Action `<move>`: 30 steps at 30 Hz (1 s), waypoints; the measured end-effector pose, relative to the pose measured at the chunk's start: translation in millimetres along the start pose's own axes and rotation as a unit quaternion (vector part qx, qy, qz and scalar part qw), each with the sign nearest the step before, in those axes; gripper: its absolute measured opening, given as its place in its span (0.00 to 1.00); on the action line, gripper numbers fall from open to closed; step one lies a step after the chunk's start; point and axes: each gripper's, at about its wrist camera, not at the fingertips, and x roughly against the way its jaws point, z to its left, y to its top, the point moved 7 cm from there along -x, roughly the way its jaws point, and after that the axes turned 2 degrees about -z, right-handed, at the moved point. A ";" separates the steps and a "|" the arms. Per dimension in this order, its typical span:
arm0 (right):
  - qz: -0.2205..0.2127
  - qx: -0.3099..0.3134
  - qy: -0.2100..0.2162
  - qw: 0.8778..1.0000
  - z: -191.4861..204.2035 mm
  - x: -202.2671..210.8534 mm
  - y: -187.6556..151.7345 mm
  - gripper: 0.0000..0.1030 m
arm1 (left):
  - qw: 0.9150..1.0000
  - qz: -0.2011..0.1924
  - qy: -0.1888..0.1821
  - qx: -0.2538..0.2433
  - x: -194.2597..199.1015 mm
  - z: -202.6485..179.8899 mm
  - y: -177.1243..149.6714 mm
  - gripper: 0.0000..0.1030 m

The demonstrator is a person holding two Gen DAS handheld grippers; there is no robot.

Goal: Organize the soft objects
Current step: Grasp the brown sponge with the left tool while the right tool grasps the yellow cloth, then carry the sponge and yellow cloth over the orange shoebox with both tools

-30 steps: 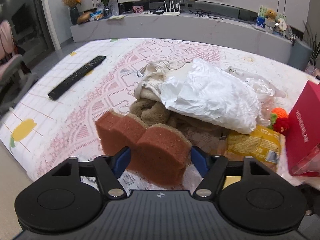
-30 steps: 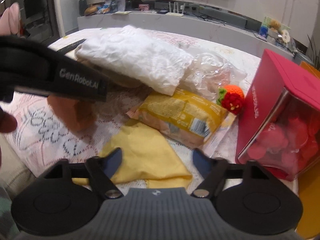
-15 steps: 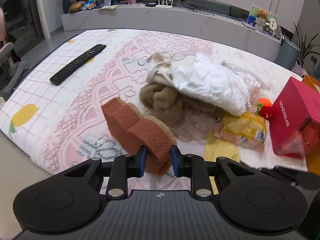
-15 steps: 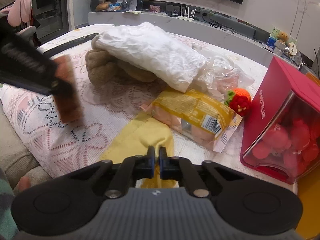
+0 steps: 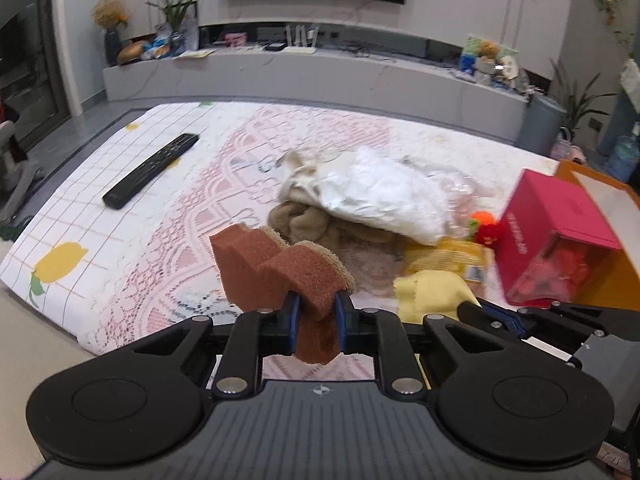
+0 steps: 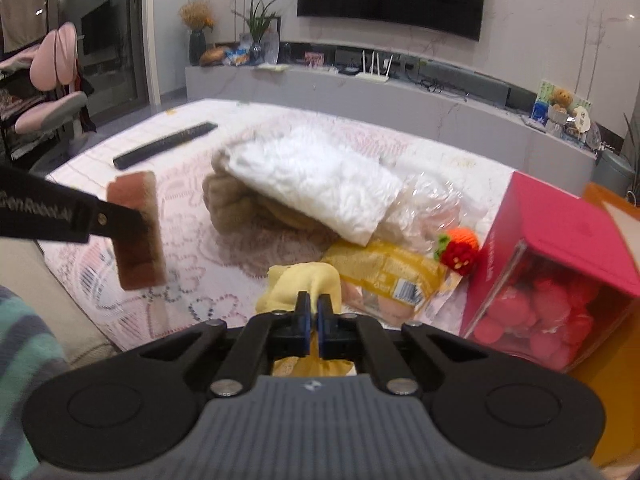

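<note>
Even, warm indoor light falls across both views, with small ceiling lamps glinting in the dark glass door [image 6: 100, 40] far left of the fingers. Motion blur smears the white bag [image 5: 384, 196] and red box [image 5: 556, 232] ahead of the fingers. Fisheye distortion bows the room's lines toward every edge, and shadows stay soft.

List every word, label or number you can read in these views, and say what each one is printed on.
"GenRobot.AI", its first letter cut off: on the side of the left tool, seen from the right wrist view.
Lettering on the side of the red box: too blurred to read.
Barcode label and print on the yellow snack packet: too small to read.
Buttons on the remote control: no legible marks.
</note>
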 end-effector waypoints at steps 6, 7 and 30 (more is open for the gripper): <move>-0.023 -0.024 -0.004 0.999 -10.9 41.6 6.3 0.00 | 0.999 -0.026 -0.038 -0.021 32.0 -21.1 0.9 0.19; -0.027 -0.027 -0.006 0.999 -13.8 49.9 7.5 0.00 | 0.998 -0.030 -0.044 -0.025 36.9 -24.9 1.0 0.19; -0.121 -0.075 -0.153 0.978 -165.4 237.3 18.6 0.00 | 0.945 -0.113 -0.262 -0.161 125.5 -203.2 33.7 0.18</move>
